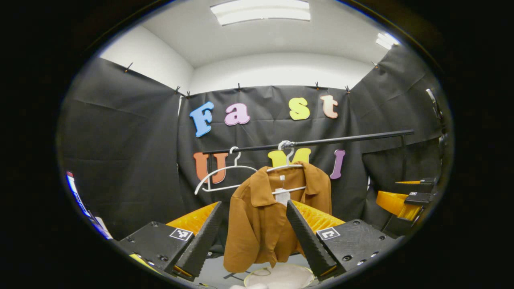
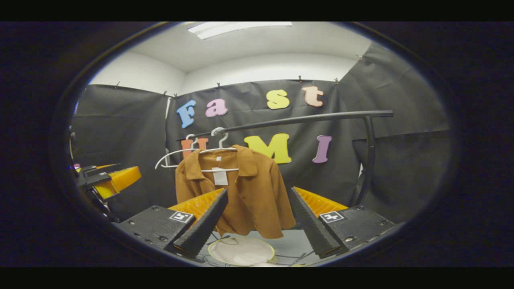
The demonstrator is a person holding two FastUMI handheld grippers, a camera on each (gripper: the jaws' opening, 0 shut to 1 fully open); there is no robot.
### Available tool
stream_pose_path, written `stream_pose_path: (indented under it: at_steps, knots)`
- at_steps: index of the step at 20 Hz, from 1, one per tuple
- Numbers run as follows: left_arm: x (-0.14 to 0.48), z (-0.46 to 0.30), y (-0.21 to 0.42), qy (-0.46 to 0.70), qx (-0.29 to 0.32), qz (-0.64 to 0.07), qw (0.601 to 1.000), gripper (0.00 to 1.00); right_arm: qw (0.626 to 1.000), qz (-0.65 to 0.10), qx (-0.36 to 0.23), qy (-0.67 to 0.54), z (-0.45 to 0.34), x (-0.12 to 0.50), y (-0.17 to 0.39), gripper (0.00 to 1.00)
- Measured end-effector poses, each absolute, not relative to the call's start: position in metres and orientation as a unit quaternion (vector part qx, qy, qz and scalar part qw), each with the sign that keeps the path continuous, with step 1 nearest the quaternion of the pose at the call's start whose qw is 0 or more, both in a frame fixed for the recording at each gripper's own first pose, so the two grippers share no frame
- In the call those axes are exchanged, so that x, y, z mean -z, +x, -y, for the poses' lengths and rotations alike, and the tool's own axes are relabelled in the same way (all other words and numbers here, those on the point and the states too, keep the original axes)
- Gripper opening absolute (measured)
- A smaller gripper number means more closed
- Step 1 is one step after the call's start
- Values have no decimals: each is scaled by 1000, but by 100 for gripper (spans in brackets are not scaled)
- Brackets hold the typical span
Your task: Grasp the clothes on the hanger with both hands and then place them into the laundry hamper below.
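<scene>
A brown collared shirt [image 1: 261,216] is hanging on a white hanger [image 1: 286,165] from a black rail [image 1: 321,141], and a white tag is showing inside its collar. In the right gripper view the same shirt [image 2: 241,188] is hanging on its hanger [image 2: 219,149] near the left end of the rail [image 2: 297,119]. A second white hanger [image 1: 219,176] is hanging bare just beside it on the rail. Below the shirt, the round laundry hamper [image 1: 281,277] is standing on the floor with its light rim and pale inside showing; in the right gripper view the hamper [image 2: 241,251] is lying under the shirt hem. The left gripper [image 1: 257,237] is facing the shirt with its jaws standing wide apart and holding nothing. The right gripper [image 2: 257,228] is also pointing at the shirt, jaws spread wide and empty. Neither gripper is touching the cloth.
</scene>
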State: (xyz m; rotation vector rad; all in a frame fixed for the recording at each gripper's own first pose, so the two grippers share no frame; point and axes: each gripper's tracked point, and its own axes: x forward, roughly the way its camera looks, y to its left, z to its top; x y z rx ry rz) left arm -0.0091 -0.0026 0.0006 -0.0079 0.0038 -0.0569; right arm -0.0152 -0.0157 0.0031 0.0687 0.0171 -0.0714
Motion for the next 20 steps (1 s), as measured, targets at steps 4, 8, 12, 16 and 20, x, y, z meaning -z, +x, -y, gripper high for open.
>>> stream_pose_path:
  at_steps: [4, 8, 12, 16, 20]
  knots:
    - [-1, 1, -12, 0, 27, -3, 1000, 100, 998, -4, 41, 37, 21, -3, -17, 100]
    - [2, -1, -13, 6, 28, -5, 1000, 100, 998, -2, 28, 54, 12, -2, -16, 100]
    - [7, 4, -9, 4, 32, -5, 999, 100, 999, -7, 27, 41, 15, 4, -11, 100]
    - [14, 13, 4, 1, 26, -6, 1000, 100, 999, -19, 21, 36, 22, 13, 13, 100]
    - [20, 22, 34, -4, 13, 4, 1000, 100, 998, -34, -9, 44, 25, 22, 56, 100]
